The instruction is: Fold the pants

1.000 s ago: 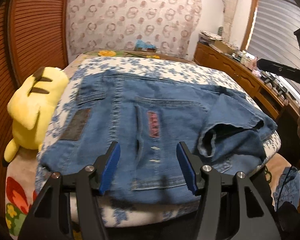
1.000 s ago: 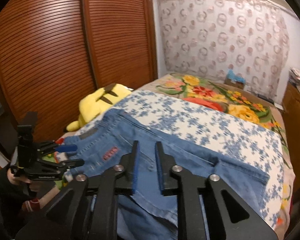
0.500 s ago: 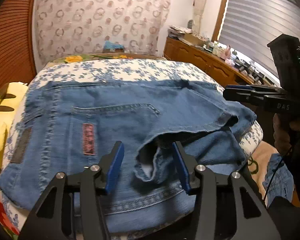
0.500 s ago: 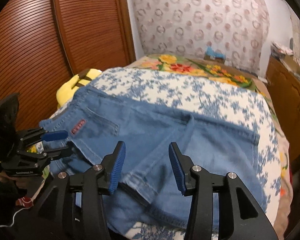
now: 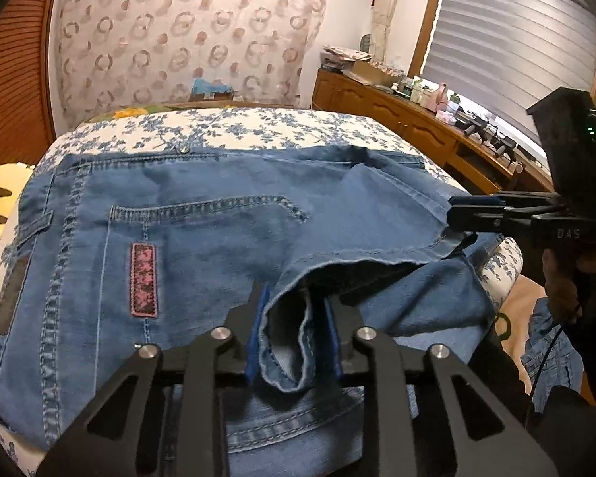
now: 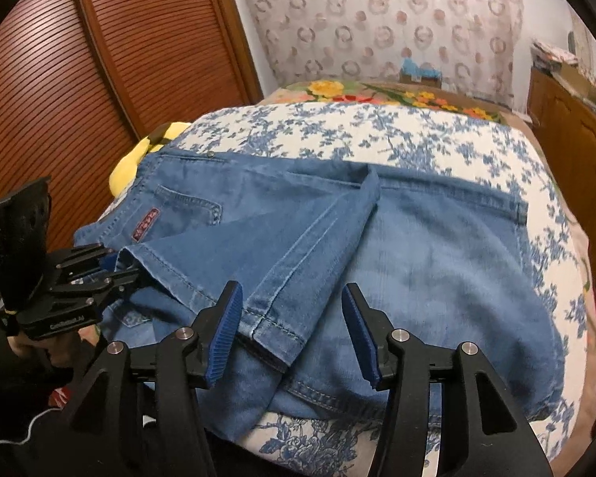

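Yellow plush toy beside the jeans (bed edge).

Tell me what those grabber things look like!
Both grabbers are black. The left gripper and right gripper each have two fingers with ribbed blue pads and shiny silver bolts. Behind the fingers sits a boxy black block with a tiny green light; white letters mark the side. A thin dark cable hangs below.
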The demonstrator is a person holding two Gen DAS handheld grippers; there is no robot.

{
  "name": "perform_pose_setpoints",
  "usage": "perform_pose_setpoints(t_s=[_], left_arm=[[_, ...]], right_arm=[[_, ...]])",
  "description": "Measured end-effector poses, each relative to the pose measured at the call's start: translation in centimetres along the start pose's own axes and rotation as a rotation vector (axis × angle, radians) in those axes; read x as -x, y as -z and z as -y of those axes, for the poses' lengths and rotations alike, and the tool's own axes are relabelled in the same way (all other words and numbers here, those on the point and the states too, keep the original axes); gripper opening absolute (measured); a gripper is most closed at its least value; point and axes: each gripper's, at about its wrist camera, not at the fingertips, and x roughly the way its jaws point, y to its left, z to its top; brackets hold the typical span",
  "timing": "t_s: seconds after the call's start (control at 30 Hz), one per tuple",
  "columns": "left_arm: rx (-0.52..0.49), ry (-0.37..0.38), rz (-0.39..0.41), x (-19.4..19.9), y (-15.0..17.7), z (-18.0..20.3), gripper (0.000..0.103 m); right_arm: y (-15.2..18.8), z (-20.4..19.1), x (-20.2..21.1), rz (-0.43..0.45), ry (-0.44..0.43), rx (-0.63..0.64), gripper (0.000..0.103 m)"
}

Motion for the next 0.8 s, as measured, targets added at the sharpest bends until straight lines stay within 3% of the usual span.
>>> perform_pose_setpoints(t_s=[0.2, 0.3, 0.37, 0.6, 0.8], left_arm=[[0.012, 0.009, -0.005, -0.3, -0.4, 0.0, 0.004], [0.006, 0.010, 0.015, 0.4, -0.6, 0.1, 0.003], [0.009, 0.021, 0.037, 1.4, -1.0, 0.1, 0.002], [-0.018, -0.017, 0.145, 6.1, -2.9, 0.2, 0.002], [-0.020, -0.024, 0.201, 9.3, -3.9, -0.2, 0.002]], right_arm=[[-0.1, 0.2, -1.0, -0.031, -0.051, -0.023, 0.051], [-0.1, -0.2, -1.7, -0.067, -0.066, -0.003, 0.033], [-0.5, -0.3, -1.6, -0.069, -0.070, 0.021, 0.014], [-4.2, -2.2, 1.4, 0.043, -0.116, 0.089, 0.007], [-8.5, -4.7, 3.2, 0.133, -0.098, 0.134, 0.006]])
